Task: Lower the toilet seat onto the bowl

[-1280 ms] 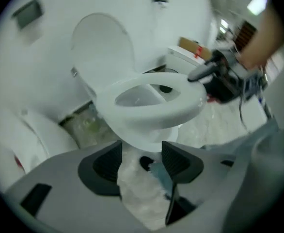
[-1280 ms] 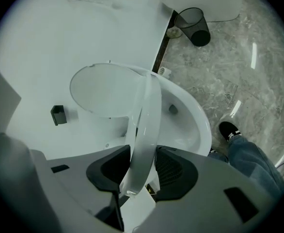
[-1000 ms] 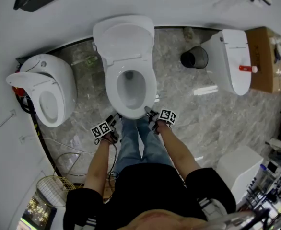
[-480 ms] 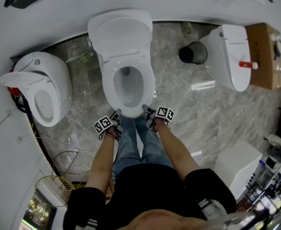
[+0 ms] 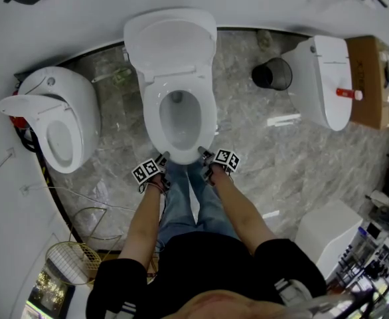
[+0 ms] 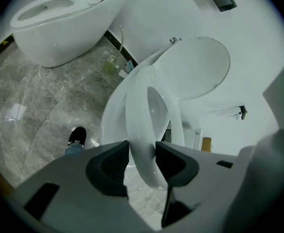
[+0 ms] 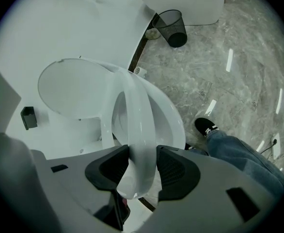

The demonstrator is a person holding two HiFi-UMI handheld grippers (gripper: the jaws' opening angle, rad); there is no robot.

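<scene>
while both hands reach low by the person's knees, the left gripper (image 6: pixel 142 150) has just been closing its fingers and now pinches the front of the toilet seat (image 6: pixel 138 106). the right gripper (image 7: pixel 143 154) pinches it too, pads tight on both sides. the seat looks almost down, just over the bowl (image 7: pixel 175 119), so only a small drop seems left. the lid (image 5: pixel 171 42) stands up at the back.

Both arms are being reached downward; the grey left gripper (image 5: pixel 162 157), jaws just closing, and grey right gripper (image 5: pixel 205 153) are being clamped onto the white plastic toilet seat (image 6: pixel 138 115).
</scene>
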